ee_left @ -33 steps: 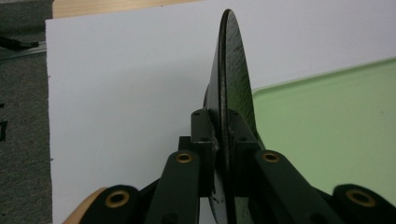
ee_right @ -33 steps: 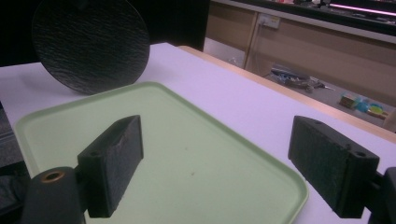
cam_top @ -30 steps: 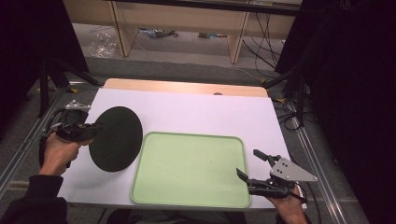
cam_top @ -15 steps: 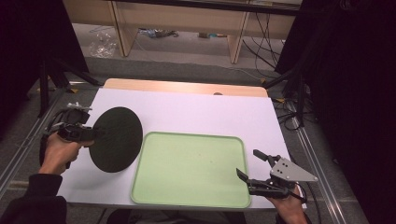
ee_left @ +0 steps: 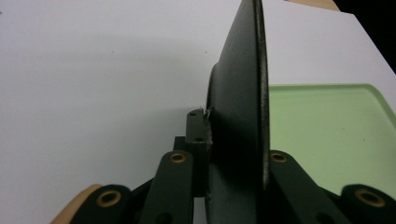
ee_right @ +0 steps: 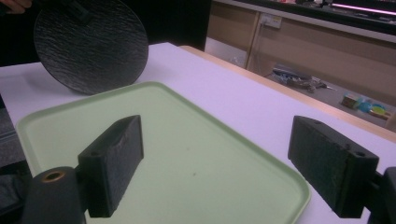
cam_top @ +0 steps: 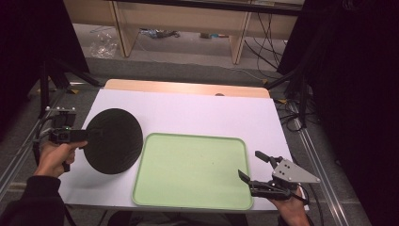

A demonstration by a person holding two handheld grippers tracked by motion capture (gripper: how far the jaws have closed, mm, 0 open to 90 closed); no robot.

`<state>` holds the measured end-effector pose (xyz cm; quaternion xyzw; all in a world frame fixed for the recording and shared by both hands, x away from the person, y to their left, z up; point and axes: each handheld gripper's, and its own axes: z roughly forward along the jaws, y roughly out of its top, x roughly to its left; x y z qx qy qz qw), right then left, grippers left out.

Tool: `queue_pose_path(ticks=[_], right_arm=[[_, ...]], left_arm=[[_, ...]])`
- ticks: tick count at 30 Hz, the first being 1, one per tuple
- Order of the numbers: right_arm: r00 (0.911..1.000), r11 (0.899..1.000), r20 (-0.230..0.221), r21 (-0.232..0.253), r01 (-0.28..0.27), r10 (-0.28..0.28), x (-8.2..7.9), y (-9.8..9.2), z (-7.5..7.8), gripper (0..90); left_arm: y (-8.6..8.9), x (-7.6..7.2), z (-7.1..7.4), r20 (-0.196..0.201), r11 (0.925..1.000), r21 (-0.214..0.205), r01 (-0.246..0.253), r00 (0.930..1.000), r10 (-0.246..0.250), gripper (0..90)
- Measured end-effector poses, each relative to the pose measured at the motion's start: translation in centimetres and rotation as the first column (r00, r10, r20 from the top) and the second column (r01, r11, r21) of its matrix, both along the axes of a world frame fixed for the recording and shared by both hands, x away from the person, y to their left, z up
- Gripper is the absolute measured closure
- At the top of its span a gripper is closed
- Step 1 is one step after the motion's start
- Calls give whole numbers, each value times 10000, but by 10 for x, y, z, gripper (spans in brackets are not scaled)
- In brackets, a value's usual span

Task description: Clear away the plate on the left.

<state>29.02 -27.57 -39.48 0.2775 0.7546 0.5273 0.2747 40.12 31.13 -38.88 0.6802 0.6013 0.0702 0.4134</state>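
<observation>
One black plate (cam_top: 114,140), tilted, clamped at its rim by left gripper (cam_top: 84,135). One green tray (cam_top: 190,170) on worktop (cam_top: 197,115). Right gripper (cam_top: 250,167) spread wide, holding nothing.

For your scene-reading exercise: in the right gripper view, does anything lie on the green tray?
No: the green tray has a bare surface, and the black plate is held up beyond its far rim.

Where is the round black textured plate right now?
In the high view the round black textured plate is at the table's left, tilted, gripped at its rim by the left gripper, beside the light green tray.
</observation>
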Motion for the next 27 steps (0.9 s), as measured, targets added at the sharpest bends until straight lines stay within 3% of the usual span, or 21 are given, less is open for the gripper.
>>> queue_pose_path(ticks=[4,7,12,13,14,15,22,23,24,27], right_arm=[[10000,10000,-81,-27,-26,25,-1,0,0,189],[9999,10000,-100,-42,53,-53,-1,-1,0,192],[10000,10000,-22,28,80,-79,0,-1,0,192],[9999,10000,-68,-8,86,-86,-1,-1,0,192],[9999,10000,-68,-8,86,-86,-1,-1,0,192],[10000,10000,-67,-15,70,-70,-1,-1,1,192],[10000,10000,-39,25,64,-64,0,-1,0,192],[9999,9999,4,5,104,-104,0,-1,0,192],[9999,9999,4,5,104,-104,0,-1,0,192],[10000,10000,-12,12,75,-75,0,-1,0,192]], left_arm=[[5,-2,2,-12,9997,-183,-132,9999,132,797],[14,-3,4,89,9962,-837,-221,9997,229,797],[16,-7,14,459,9961,-875,-145,9988,186,796],[15,-8,17,591,9934,-1147,-53,9982,121,795],[15,-8,17,591,9934,-1147,-53,9982,121,796],[12,-9,17,639,9898,-1423,114,9980,-23,798],[-13,-7,18,839,9766,-1935,941,9933,-791,795],[-24,-5,16,769,9686,-2169,1215,9913,-1071,796],[-24,-5,16,769,9686,-2169,1215,9913,-1071,795],[-42,-2,11,645,9521,-2630,1558,9875,-1438,795]])
